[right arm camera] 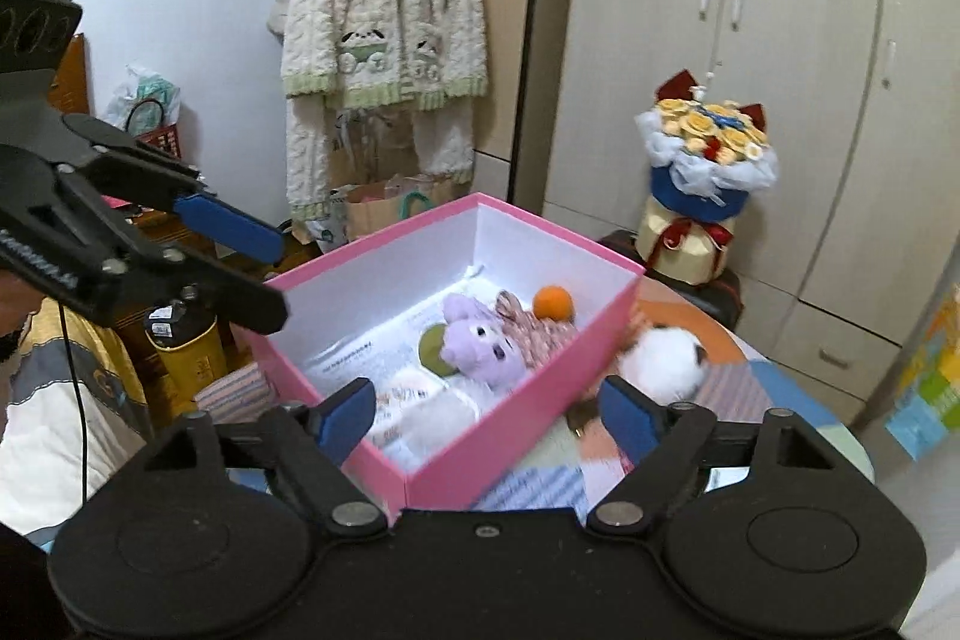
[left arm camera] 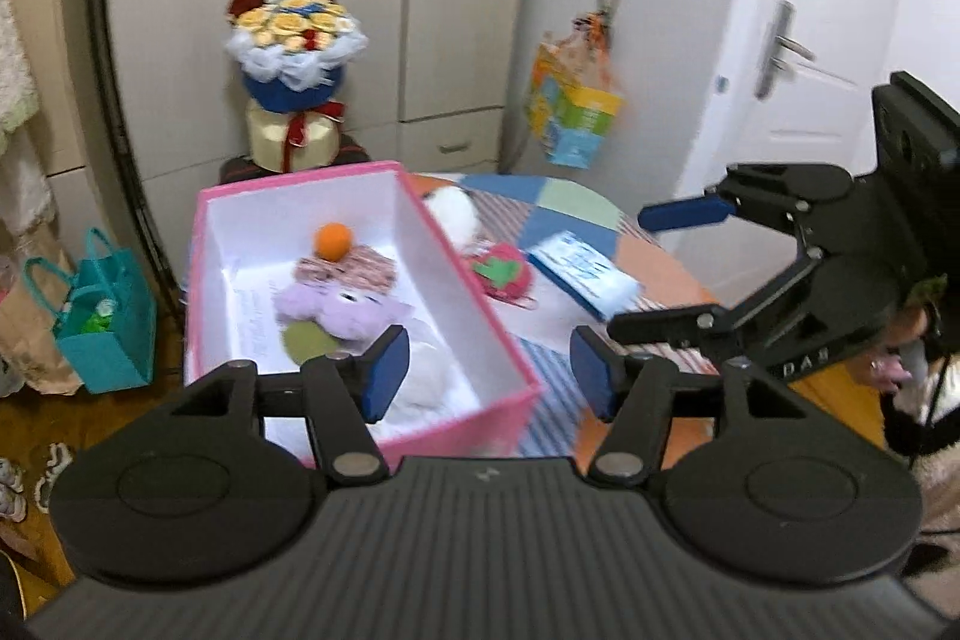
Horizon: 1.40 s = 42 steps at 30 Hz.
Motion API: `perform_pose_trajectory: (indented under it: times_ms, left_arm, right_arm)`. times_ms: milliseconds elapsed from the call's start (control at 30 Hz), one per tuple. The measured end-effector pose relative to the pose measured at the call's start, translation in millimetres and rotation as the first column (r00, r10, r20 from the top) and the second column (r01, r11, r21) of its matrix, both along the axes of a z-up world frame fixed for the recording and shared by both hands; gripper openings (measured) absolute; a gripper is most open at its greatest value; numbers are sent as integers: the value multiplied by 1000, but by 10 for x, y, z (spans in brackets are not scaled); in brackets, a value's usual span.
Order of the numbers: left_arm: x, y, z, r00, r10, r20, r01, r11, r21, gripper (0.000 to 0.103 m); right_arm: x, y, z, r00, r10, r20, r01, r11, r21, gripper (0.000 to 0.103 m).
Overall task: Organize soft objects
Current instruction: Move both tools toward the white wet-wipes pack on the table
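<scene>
The left gripper (left arm camera: 489,379) hovered above the near end of the pink box (left arm camera: 474,304) with its jaws spread wide and nothing between them. The right gripper (right arm camera: 489,418) was also wide open and empty, held over the near corner of the box. Inside the box lay a purple plush toy (right arm camera: 483,346), an orange ball (right arm camera: 552,302) and a striped cloth (left arm camera: 354,268). A white fluffy toy (right arm camera: 660,361) rested on the patchwork table (left arm camera: 576,208), just beside the box on its right.
</scene>
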<state>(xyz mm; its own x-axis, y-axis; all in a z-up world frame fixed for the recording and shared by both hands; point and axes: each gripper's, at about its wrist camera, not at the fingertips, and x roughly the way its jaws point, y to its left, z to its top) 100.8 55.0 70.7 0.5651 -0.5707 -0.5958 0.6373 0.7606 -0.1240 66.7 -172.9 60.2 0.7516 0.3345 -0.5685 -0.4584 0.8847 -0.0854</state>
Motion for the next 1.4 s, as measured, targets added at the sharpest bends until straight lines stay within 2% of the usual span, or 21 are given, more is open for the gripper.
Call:
perform_pose_trajectory:
  times_ms: [133,233,333,433,533,667,800,1000,1067,1267,1400]
  left_arm:
    - [-182,-173,-30,998,-50,-25,50,999,8,60]
    - [-227,-392,-38,993,-96,-67,99,994,38,60]
    - [-281,-640,-77,989,-127,-72,132,989,69,60]
    - [-282,-856,-172,980,-170,-105,176,983,53,60]
    - [-229,-1047,-274,975,-176,-138,181,983,27,60]
    - [-119,-1248,-397,974,-157,-163,158,987,-7,59]
    - [8,-1454,-512,979,-127,-160,130,991,9,58]
    - [193,-1720,-709,986,-93,-142,99,994,38,58]
    - [276,-1788,-772,987,-72,-143,79,996,41,58]
    - [489,-1976,-973,993,-17,-116,23,999,47,58]
    - [636,-2118,-1084,994,28,-109,-27,1000,6,58]
  right_arm:
    - [-265,-180,-31,999,-29,16,29,1000,6,88]
    - [-455,-326,-90,999,-45,30,45,999,-6,88]
    - [-599,-486,-151,997,-56,47,57,998,-4,88]
    - [-653,-645,-244,996,-83,42,83,997,0,89]
    - [-626,-777,-375,994,-108,35,109,994,-22,89]
    - [-551,-925,-547,992,-119,29,120,992,-37,89]
    - [-421,-1048,-703,993,-119,28,120,992,-40,89]
    - [-140,-1203,-994,994,-111,24,110,994,25,89]
    - [0,-1210,-1124,993,-114,-5,114,992,55,89]
    - [370,-1233,-1407,981,-194,-21,194,981,-13,89]
    - [593,-1329,-1477,975,-212,-62,211,977,-18,89]
